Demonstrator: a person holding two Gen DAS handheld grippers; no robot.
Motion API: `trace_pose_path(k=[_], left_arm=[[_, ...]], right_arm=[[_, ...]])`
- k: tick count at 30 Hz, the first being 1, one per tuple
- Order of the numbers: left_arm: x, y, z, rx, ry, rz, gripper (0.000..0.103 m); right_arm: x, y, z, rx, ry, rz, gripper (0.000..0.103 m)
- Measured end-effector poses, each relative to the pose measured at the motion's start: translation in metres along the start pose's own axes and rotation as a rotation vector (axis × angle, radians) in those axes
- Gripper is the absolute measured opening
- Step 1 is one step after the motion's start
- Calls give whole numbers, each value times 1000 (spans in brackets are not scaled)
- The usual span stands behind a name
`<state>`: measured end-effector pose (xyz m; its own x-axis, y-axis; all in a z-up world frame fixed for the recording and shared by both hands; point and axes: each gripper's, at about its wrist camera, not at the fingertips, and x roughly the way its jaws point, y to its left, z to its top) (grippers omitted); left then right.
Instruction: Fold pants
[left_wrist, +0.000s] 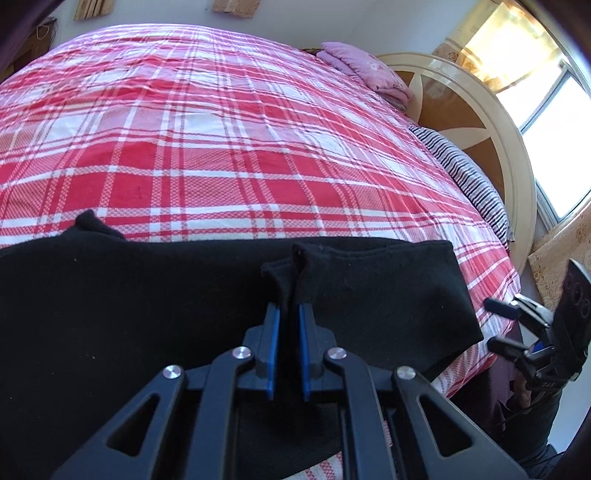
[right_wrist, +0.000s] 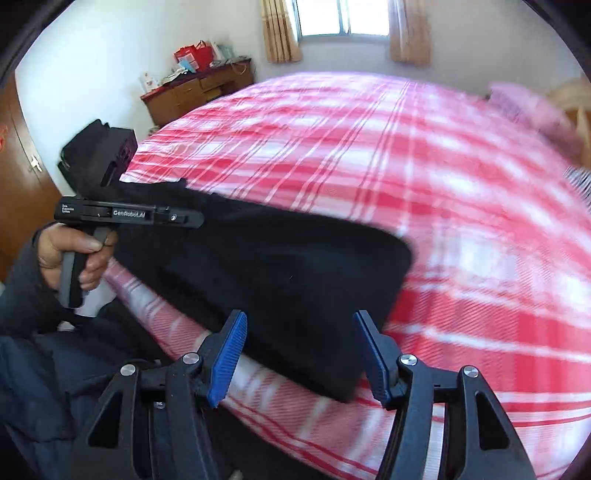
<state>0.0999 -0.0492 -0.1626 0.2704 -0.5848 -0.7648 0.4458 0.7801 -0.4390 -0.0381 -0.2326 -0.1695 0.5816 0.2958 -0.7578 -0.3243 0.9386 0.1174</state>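
Note:
Black pants (left_wrist: 129, 295) lie folded lengthwise along the near edge of the red and white plaid bed (left_wrist: 221, 129). My left gripper (left_wrist: 289, 306) is shut on a raised ridge of the black cloth, its blue pads close together with the fabric between them. In the right wrist view the pants (right_wrist: 277, 266) stretch from the left gripper (right_wrist: 199, 219), held by a hand (right_wrist: 74, 251), to a squared end near me. My right gripper (right_wrist: 300, 317) stands open just above that end, nothing touching its pads. It also shows at the bed's corner as the right gripper (left_wrist: 496, 326).
A folded pink quilt (left_wrist: 365, 68) and a striped pillow (left_wrist: 465, 173) lie by the round headboard (left_wrist: 480, 122). A wooden dresser (right_wrist: 195, 92) with bags stands beyond the bed's far side. The person's dark-clothed legs (right_wrist: 55, 387) are against the bed edge.

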Motion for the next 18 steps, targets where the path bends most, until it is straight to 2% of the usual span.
trace_pose_path(k=[3, 4, 7, 9, 13, 15, 18], left_arm=[[1, 0, -2, 14, -11, 25, 24], [1, 0, -3, 18, -15, 34, 27], [-1, -3, -4, 50, -32, 65, 28], [0, -7, -5, 71, -35, 86, 28], [0, -10, -6, 97, -39, 109, 28], [-1, -8, -7, 94, -40, 108, 29], [-2, -10, -8, 111, -49, 129, 35]], right_arm=[[27, -3, -8, -2, 95, -48, 61], [28, -4, -9, 2, 94, -50, 61], [13, 0, -2, 1, 71, -59, 61], [-1, 5, 7, -8, 10, -74, 61], [-4, 9, 33, 20, -71, -36, 62], [12, 12, 39, 38, -56, -14, 62], [53, 10, 37, 68, 31, -19, 62]])
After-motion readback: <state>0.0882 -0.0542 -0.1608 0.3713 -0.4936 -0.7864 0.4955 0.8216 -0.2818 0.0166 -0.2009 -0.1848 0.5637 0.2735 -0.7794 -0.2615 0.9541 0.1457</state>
